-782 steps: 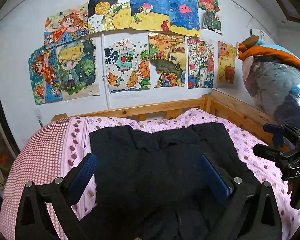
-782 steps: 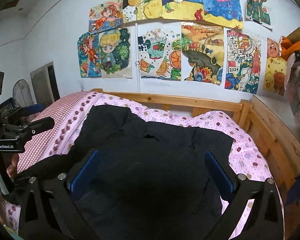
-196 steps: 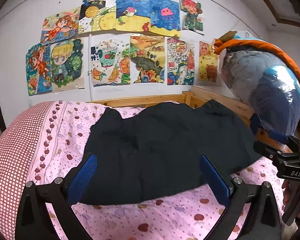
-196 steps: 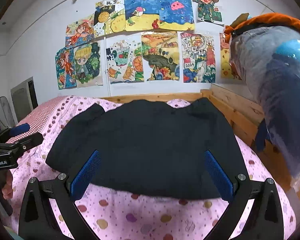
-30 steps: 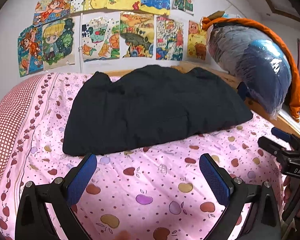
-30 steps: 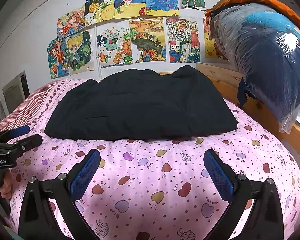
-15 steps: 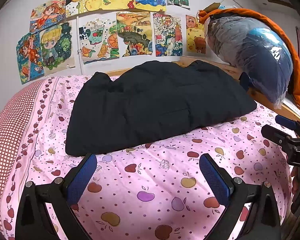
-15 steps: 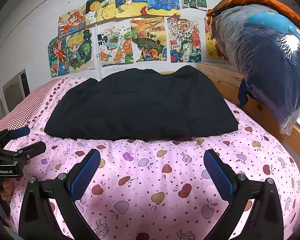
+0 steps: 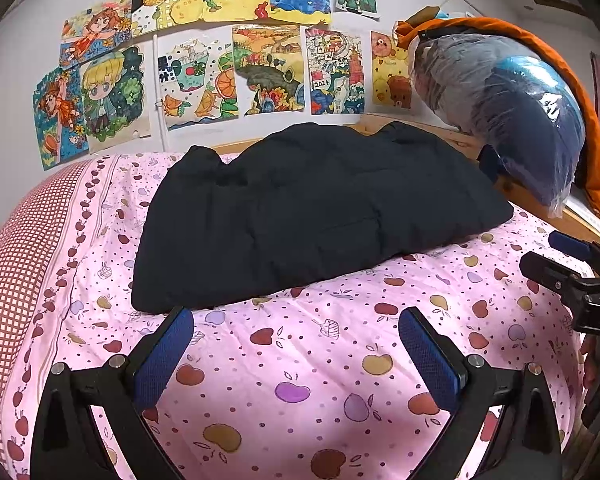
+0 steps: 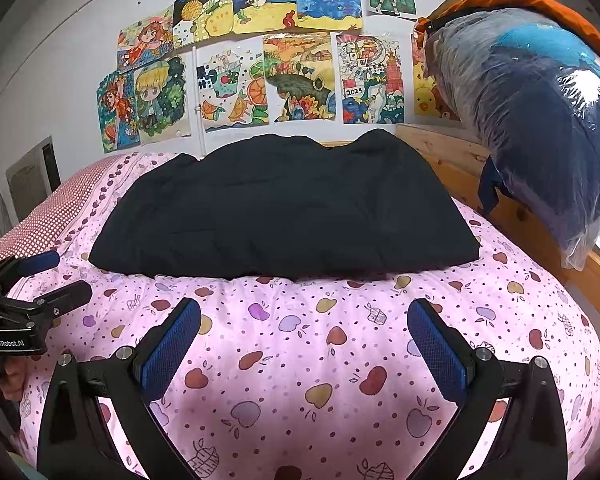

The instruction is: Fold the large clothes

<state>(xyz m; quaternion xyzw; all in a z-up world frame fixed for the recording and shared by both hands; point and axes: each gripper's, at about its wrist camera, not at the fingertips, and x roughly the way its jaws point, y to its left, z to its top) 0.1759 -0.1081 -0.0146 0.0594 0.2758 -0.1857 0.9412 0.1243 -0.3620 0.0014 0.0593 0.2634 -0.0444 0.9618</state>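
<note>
Bedspread [image 9: 300, 380] in pink fruit print carries the folded black garment [image 9: 312, 216] at its far side, near the wall

Clear plastic bag [image 10: 532, 120] on the wooden bed rail [image 10: 452, 160] holds dark blue bedding; left gripper [image 9: 296, 354] and right gripper [image 10: 304, 342] hover over bare quilt, fingers spread wide, holding nothing; labels read "GenRobot.AI" and "DAS", one drawing [image 10: 366, 80] reads "2024"
</note>
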